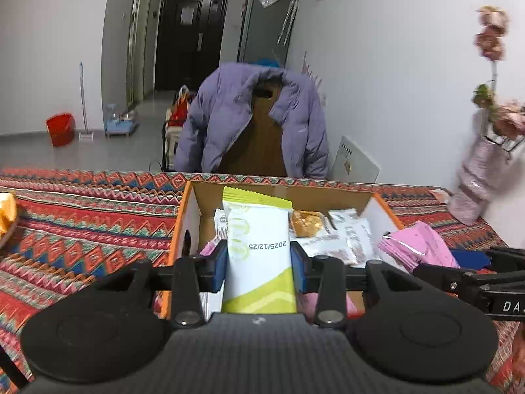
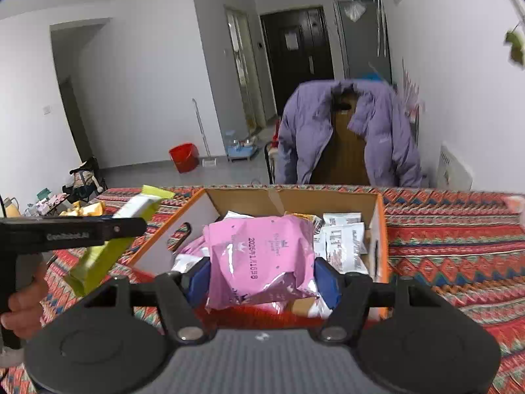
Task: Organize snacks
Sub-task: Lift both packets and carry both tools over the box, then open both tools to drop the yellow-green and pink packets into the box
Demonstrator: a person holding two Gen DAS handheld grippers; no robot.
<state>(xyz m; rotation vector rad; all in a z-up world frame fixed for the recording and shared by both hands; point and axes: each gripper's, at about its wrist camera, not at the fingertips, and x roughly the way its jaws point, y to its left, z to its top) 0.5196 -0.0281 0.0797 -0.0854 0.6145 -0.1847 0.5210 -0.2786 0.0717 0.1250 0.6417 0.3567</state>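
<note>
The left claw (image 1: 259, 259) is pinching a green-and-white snack bar wrapper (image 1: 259, 239) across its narrow width, blue pads flat on both long edges, the packet pointing forward over the open cardboard box (image 1: 183, 216). The right claw (image 2: 262, 279) is clamped on a pink foil snack pouch (image 2: 262, 256) at its sides, also poised over the box, which sits on the patterned cloth of the worktop (image 2: 459, 246). Inside lie more pink pouches, white sachets (image 2: 341, 243) and an orange-brown pastry pack (image 1: 306, 223).

Both packets look light and soft. The bar wrapper seems fairly stiff along its length, so a grip across the middle should keep it from drooping. The pink pouch is puffier and glossy — likely slippery, and its contents may crush if squeezed hard. Holding it near the sealed edges, or lightly across the body, looks safest. Neither should need much force — the risk is sliding out, not weight.
</note>
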